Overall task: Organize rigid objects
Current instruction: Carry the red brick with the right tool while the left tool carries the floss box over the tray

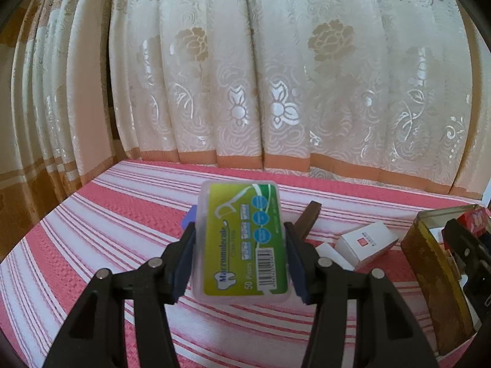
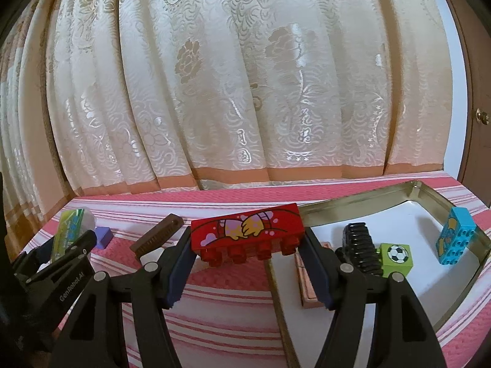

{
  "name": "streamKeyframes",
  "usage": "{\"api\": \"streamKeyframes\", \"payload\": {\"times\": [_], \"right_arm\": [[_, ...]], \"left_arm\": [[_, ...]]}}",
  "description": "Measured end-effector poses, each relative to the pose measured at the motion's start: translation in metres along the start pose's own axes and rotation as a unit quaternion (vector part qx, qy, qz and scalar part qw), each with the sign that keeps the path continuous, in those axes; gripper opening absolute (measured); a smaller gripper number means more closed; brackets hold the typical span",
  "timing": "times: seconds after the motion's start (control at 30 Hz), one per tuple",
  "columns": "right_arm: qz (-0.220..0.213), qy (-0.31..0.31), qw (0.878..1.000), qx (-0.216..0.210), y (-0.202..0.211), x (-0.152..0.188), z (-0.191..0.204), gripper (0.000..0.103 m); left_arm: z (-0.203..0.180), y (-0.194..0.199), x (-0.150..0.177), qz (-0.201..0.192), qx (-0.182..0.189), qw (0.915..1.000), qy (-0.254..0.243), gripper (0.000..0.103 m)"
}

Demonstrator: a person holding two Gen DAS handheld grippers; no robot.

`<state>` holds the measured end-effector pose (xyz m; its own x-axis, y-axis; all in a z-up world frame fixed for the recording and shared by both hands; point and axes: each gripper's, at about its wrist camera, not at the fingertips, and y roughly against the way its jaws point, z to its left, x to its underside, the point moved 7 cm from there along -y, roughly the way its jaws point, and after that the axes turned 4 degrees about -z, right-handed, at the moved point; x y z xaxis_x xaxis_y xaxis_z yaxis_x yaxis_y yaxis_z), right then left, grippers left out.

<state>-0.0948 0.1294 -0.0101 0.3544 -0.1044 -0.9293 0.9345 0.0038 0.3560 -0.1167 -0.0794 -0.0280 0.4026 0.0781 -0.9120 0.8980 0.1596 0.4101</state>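
Both the left gripper (image 1: 241,247) and the right gripper (image 2: 247,254) are showing black arms, dark blue pads inside the fingertips, silver pins behind them; white lettering, seemingly "GenRobot AI", is marking the left one.

Floss pick case (image 1: 242,239) sits between the left gripper (image 1: 241,260) jaws, up off the bench (image 1: 92,245). Toy brick (image 2: 247,234) sits between the right gripper (image 2: 245,263) jaws, at the tin tray's (image 2: 353,197) left edge. In the tray: black comb (image 2: 360,248), football cube (image 2: 396,259) just right of it, tall block (image 2: 455,236) by the right wall. Left of the tray on the bench: brown comb (image 2: 158,236), small block (image 2: 102,236). Curtain (image 2: 245,76) hangs behind.
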Motion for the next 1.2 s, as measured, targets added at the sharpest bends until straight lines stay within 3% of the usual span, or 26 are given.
{"api": "streamKeyframes", "payload": {"times": [0.8,1.2], "right_arm": [[-0.016,0.014,1.0,0.012,0.024,0.002,-0.026,0.068],[-0.032,0.024,0.999,0.025,0.038,-0.003,-0.05,0.068]], "left_arm": [[-0.008,0.027,0.003,-0.031,-0.009,0.9995,0.006,0.054],[-0.028,0.036,0.008,-0.031,0.013,0.9994,0.011,0.054]]}}
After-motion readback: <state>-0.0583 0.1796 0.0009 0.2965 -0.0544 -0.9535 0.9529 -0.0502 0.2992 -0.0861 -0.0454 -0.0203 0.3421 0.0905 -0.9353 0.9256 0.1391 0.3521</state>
